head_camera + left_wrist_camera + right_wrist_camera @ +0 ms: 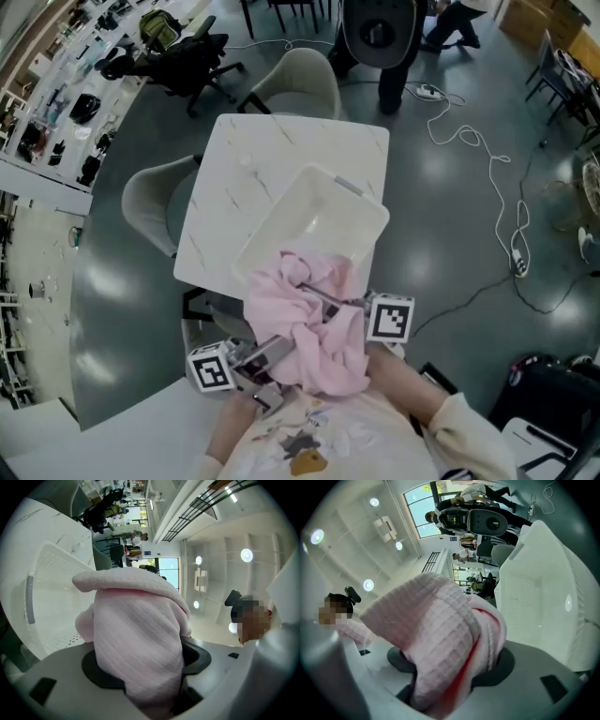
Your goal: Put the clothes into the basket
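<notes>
Table (246, 178), basket (379, 214) rim beneath pink garment (314, 337)

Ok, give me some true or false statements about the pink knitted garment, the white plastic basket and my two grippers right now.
1. The pink knitted garment is clamped by both the left gripper and the right gripper. True.
2. The white plastic basket stands on the floor. False: it sits on the white marble-patterned table.
3. The garment lies wholly inside the basket. False: it is bunched over the near rim, much of it outside, toward the person.
4. A pale upholstered chair stands at the table's left side. True.
</notes>
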`<action>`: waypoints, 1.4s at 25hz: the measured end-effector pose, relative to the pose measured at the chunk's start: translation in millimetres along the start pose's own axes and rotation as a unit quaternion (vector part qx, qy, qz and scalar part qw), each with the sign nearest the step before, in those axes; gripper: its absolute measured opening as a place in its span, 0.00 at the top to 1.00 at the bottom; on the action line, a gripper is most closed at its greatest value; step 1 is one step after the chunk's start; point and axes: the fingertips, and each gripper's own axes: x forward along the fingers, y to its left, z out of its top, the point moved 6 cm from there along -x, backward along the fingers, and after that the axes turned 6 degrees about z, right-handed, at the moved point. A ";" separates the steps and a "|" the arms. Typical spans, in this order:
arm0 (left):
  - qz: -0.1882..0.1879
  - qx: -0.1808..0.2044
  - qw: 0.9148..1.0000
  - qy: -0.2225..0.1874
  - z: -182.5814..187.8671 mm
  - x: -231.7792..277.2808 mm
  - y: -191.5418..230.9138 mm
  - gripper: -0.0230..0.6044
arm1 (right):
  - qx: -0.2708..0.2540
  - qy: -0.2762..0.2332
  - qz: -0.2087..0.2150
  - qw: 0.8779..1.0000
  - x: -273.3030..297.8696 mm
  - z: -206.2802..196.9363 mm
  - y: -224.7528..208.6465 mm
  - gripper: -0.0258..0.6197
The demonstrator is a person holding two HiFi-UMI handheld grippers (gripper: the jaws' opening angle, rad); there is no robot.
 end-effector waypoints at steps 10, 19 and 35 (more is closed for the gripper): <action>0.028 -0.001 0.999 0.033 42.5 46.9 8.2 0.47 | 0.015 -0.034 -0.015 0.999 8.0 51.6 -21.6 0.50; 0.038 0.016 0.998 0.048 86.9 83.9 31.4 0.47 | -0.023 -0.020 -0.020 0.999 26.9 102.8 -49.9 0.50; 0.101 0.065 0.992 0.031 119.7 99.9 60.6 0.47 | -0.040 0.027 -0.083 0.995 37.9 136.4 -82.5 0.51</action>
